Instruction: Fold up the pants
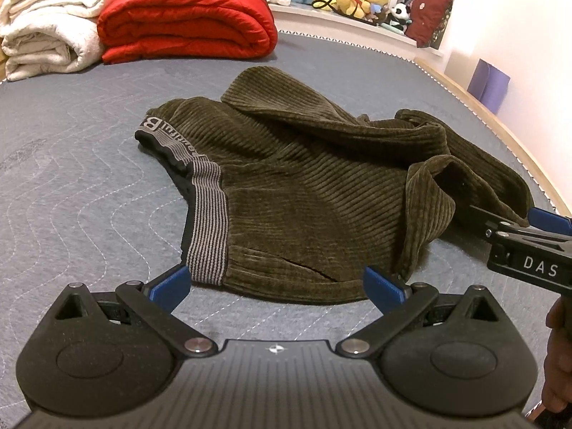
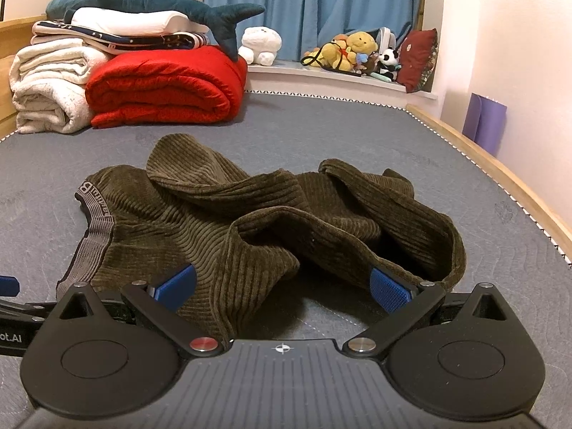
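Note:
Olive-green corduroy pants (image 1: 304,182) lie crumpled on a grey quilted mattress (image 1: 71,186), with the grey striped waistband (image 1: 209,214) at the left and the legs bunched to the right. My left gripper (image 1: 277,287) is open, just in front of the waistband end, its blue pads either side of the near hem. My right gripper (image 2: 282,287) is open over the bunched legs (image 2: 271,221); it also shows at the right edge of the left wrist view (image 1: 529,243).
A red folded quilt (image 1: 186,21) and white blankets (image 1: 46,25) are stacked at the far left of the mattress. Plush toys (image 2: 354,53) sit on a sill beyond. A wooden bed rail (image 2: 500,175) and a purple mat (image 2: 484,121) stand at the right.

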Tool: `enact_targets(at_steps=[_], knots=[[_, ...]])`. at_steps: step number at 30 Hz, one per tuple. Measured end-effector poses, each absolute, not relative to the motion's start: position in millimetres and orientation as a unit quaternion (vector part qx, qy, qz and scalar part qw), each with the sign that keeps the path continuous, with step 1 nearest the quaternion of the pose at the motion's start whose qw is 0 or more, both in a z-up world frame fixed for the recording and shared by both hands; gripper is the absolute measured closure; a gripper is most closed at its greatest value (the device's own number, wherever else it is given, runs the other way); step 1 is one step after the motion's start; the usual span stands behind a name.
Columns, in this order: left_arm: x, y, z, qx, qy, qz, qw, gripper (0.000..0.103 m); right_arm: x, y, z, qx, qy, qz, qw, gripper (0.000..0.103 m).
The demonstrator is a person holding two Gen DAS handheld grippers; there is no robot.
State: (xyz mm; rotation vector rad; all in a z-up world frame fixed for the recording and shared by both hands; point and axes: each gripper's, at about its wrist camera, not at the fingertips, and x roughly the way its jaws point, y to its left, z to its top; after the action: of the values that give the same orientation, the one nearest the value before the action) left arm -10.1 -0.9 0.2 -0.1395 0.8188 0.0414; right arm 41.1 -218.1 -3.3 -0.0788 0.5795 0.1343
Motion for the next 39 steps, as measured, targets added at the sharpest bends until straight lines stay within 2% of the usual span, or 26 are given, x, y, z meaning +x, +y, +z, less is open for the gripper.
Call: enact_targets(at_steps=[29, 30, 31, 33, 34, 35, 36, 39], knots=[[-8.9, 4.3, 2.5, -0.069, 0.394, 0.015, 0.916, 0.001, 43.1, -214.7, -8.3, -0.052, 0.285, 0.069, 0.955, 0.002], [-5.9, 9.4, 4.3, -0.073, 0.396, 0.012, 0.915, 0.007, 44.0, -215.2, -8.0, -0.048, 0.283, 0.069, 0.955, 0.003], [-0.2, 17.7, 6.2, -0.085, 0.407, 0.010, 0.910, 0.013, 45.5, -215.7, -7.3, -0.042, 0.282, 0.071, 0.956, 0.009], [15.4, 37.7, 8.7, -0.127, 0.441, 0.003, 0.889, 0.043, 49.2, -218.0, -5.4, -0.023, 0.281, 0.070, 0.957, 0.025], [24.2, 45.7, 9.6, -0.144, 0.457, -0.009, 0.878, 0.051, 50.7, -218.2, -4.8, -0.014, 0.282, 0.070, 0.957, 0.037], [33.1, 53.0, 11.0, -0.151, 0.466, -0.023, 0.871, 0.066, 52.2, -217.5, -3.9, -0.008, 0.283, 0.071, 0.956, 0.045], [41.9, 58.9, 14.7, -0.143, 0.465, -0.031, 0.873, 0.071, 53.3, -216.3, -4.0, -0.004, 0.284, 0.075, 0.956, 0.047], [62.8, 77.1, 20.2, -0.100, 0.436, -0.020, 0.894, 0.071, 55.1, -211.2, -5.0, -0.004, 0.288, 0.089, 0.954, 0.047]])
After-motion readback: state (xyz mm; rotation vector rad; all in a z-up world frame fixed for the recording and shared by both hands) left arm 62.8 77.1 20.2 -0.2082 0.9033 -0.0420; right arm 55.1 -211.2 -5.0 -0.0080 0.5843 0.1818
